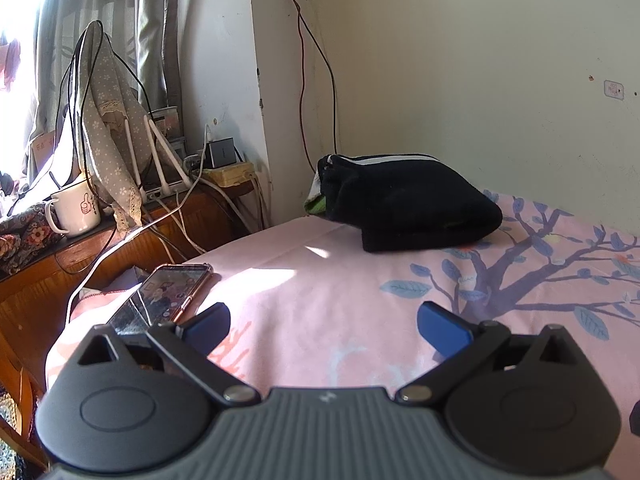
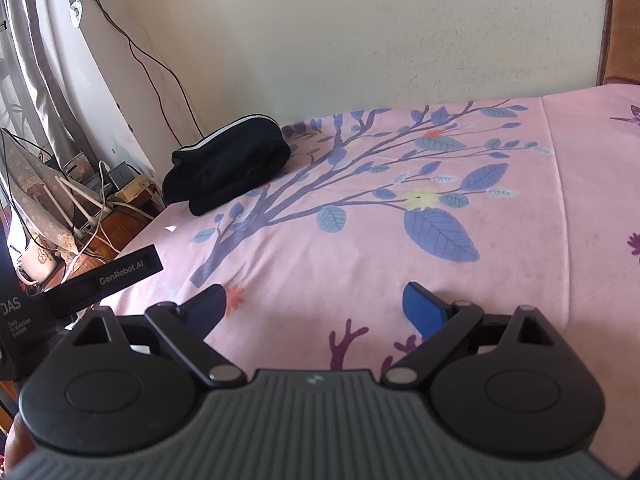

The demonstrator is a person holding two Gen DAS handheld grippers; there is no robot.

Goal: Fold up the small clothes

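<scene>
A folded pile of black clothes [image 1: 408,204] with a white stripe lies on the pink floral bed sheet [image 1: 320,280] near the wall corner; it also shows in the right wrist view as the black pile [image 2: 228,164] at the far left of the bed [image 2: 400,240]. My left gripper [image 1: 324,324] hovers over the sheet well short of the pile, blue fingers spread wide, nothing between them. My right gripper [image 2: 312,312] stands open too, empty above the sheet, far from the pile.
A phone [image 1: 172,292] lies at the bed's left edge. Beside the bed a wooden cabinet [image 1: 120,248] holds a white mug [image 1: 76,208], a router, cables and a fabric bag. The wall [image 2: 360,40] runs behind the bed. The left device's body [image 2: 104,276] sits at the left.
</scene>
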